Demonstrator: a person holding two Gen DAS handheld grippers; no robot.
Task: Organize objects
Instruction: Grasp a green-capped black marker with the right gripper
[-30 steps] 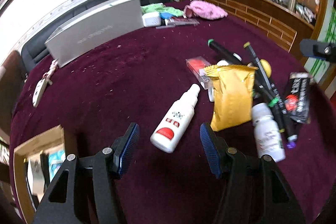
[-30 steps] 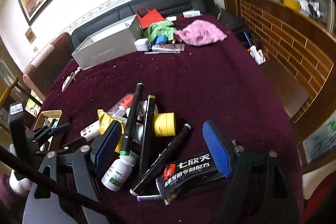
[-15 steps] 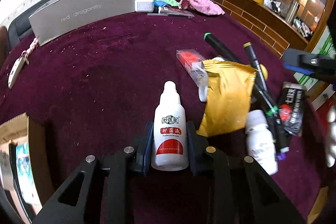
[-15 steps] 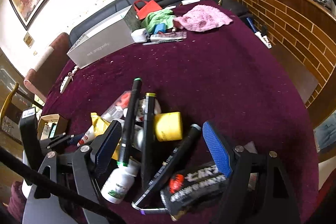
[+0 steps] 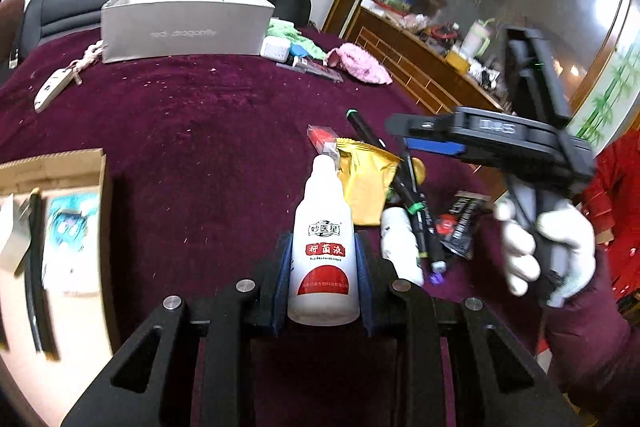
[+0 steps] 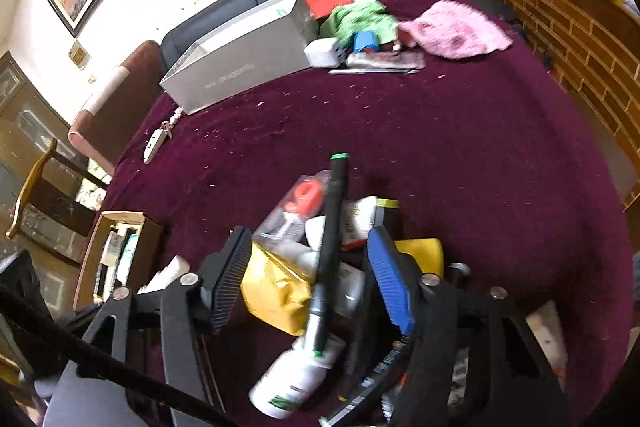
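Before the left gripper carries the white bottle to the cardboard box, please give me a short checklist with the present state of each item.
1. Left gripper grips the white bottle on both sides: ok, both pads press its body.
2. Bottle cap closed: ok, cap looks in place.
3. Bottle lifted free of the pile: cannot tell, its base is hidden by the fingers.
4. Cardboard box has room: cannot tell, items already lie inside and the view is blurred.
5. Right gripper out of the way: ok, it is open above the pile of pens, to the right.
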